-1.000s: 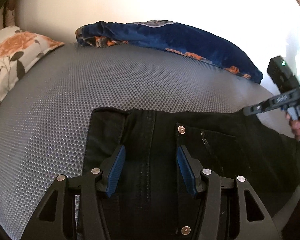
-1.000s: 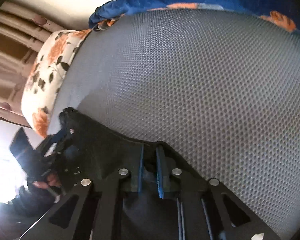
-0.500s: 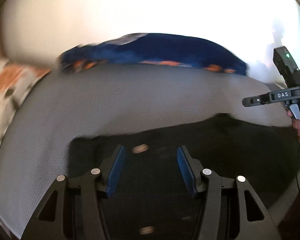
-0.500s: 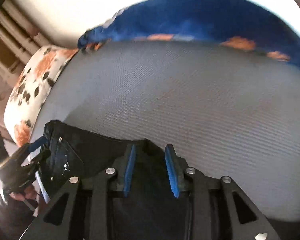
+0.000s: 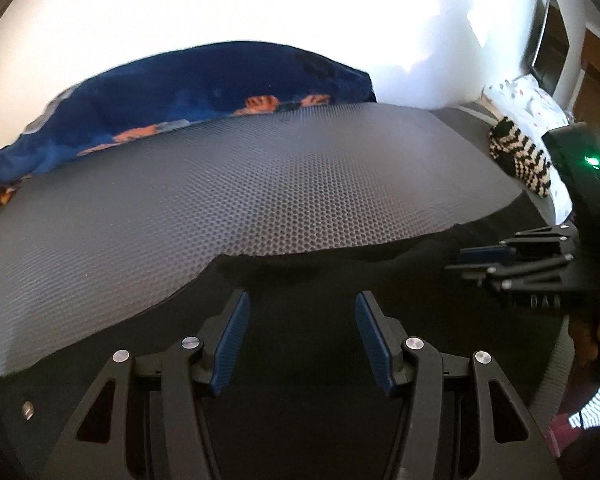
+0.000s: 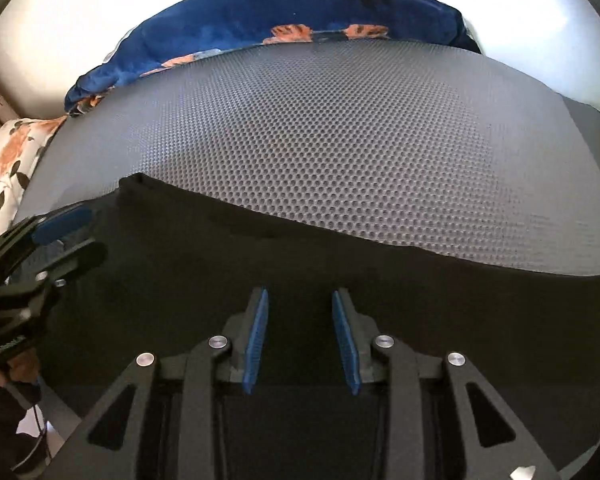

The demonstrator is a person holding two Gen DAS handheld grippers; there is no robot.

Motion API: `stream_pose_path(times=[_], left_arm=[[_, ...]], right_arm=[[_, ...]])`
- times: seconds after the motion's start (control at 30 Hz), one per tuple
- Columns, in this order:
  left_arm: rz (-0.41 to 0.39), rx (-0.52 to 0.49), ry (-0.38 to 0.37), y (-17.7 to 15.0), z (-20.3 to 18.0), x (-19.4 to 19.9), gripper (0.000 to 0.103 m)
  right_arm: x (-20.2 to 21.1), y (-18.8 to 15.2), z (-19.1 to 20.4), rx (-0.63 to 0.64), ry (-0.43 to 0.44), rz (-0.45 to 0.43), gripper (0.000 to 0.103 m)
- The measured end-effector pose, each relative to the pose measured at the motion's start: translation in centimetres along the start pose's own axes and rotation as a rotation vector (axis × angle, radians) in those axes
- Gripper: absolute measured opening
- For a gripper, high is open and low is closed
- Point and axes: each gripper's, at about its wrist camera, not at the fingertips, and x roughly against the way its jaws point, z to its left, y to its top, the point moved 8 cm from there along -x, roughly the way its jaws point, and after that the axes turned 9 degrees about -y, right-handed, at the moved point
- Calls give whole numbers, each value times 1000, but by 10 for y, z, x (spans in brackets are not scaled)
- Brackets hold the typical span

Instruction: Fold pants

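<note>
The black pants (image 5: 300,276) lie flat on the grey honeycomb mat (image 5: 260,184), along its near edge; they also fill the lower half of the right wrist view (image 6: 220,264). My left gripper (image 5: 299,304) is open and empty, just above the pants. My right gripper (image 6: 300,300) is open and empty over the pants. The right gripper also shows at the right in the left wrist view (image 5: 500,260), and the left gripper at the left in the right wrist view (image 6: 56,236).
A blue floral blanket (image 5: 188,92) lies along the mat's far edge by the white wall. A floral pillow (image 6: 8,160) is at the far left. A black-and-white striped cloth (image 5: 520,160) and a white pillow (image 5: 532,100) lie at the far right.
My right gripper was shut on the pants and has opened and let go. Both grippers have swung to the right along the pants; the waistband end has slid out of the left view.
</note>
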Motion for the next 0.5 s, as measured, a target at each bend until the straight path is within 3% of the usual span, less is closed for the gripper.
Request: stream_pose_path(times=[0.17, 0.2, 0.4, 0.5], left_arm=[[18, 16, 103, 6, 27, -26, 56], [29, 30, 88, 5, 32, -29, 56], [4, 104, 110, 7, 48, -20, 56], [-26, 116, 94, 10, 48, -4, 56]], right_arm=[[-15, 9, 5, 25, -76, -45, 32], [-17, 13, 5, 31, -95, -60, 32], [-20, 23, 1, 8, -68, -40, 37], [-8, 27, 15, 8, 9, -61, 37]])
